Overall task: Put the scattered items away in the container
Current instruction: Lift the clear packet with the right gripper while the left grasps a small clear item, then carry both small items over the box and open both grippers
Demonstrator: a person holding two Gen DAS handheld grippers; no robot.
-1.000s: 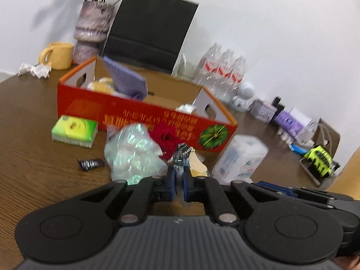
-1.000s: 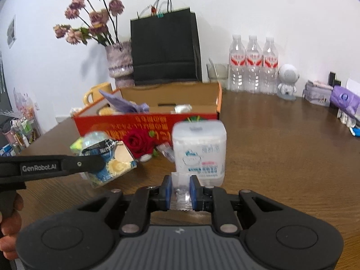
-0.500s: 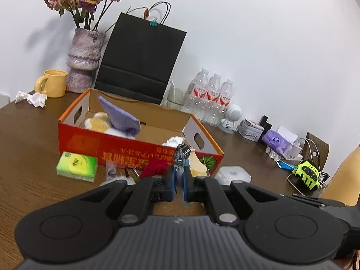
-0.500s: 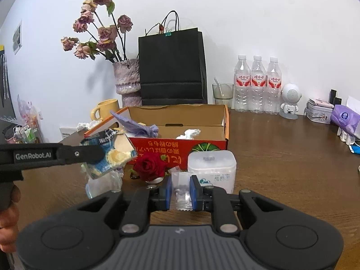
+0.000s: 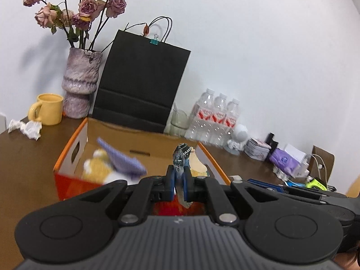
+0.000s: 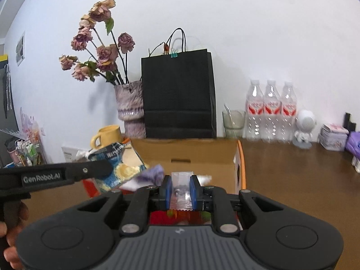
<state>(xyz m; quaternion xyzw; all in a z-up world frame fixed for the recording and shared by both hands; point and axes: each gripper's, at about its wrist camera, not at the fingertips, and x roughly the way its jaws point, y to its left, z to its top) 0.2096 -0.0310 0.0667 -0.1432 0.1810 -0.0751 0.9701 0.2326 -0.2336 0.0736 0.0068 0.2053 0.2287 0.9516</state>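
Note:
The open cardboard box [image 5: 144, 141] with orange-red outer walls stands on the brown table; inside lie a purple cloth [image 5: 122, 159] and a yellow-white soft item [image 5: 99, 168]. My left gripper [image 5: 179, 177] is shut on a blue-and-yellow snack packet [image 5: 183, 155], held up above the box's near wall. In the right wrist view that same packet [image 6: 119, 168] hangs from the left gripper's black finger over the box [image 6: 191, 150]. My right gripper [image 6: 181, 190] is shut on a small clear plastic sachet [image 6: 181, 186], also in front of the box.
Behind the box stand a black paper bag [image 5: 141, 90], a vase of dried roses [image 5: 79, 83], a yellow mug [image 5: 48, 109], several water bottles [image 5: 216, 121] and a glass [image 6: 232, 123]. Crumpled tissue [image 5: 25, 128] lies far left. Small items crowd the right side of the table [image 5: 288, 157].
Both grippers have risen and moved towards the box with their items. The rose, tissue pack and other things on the table have dropped out of sight below the grippers.

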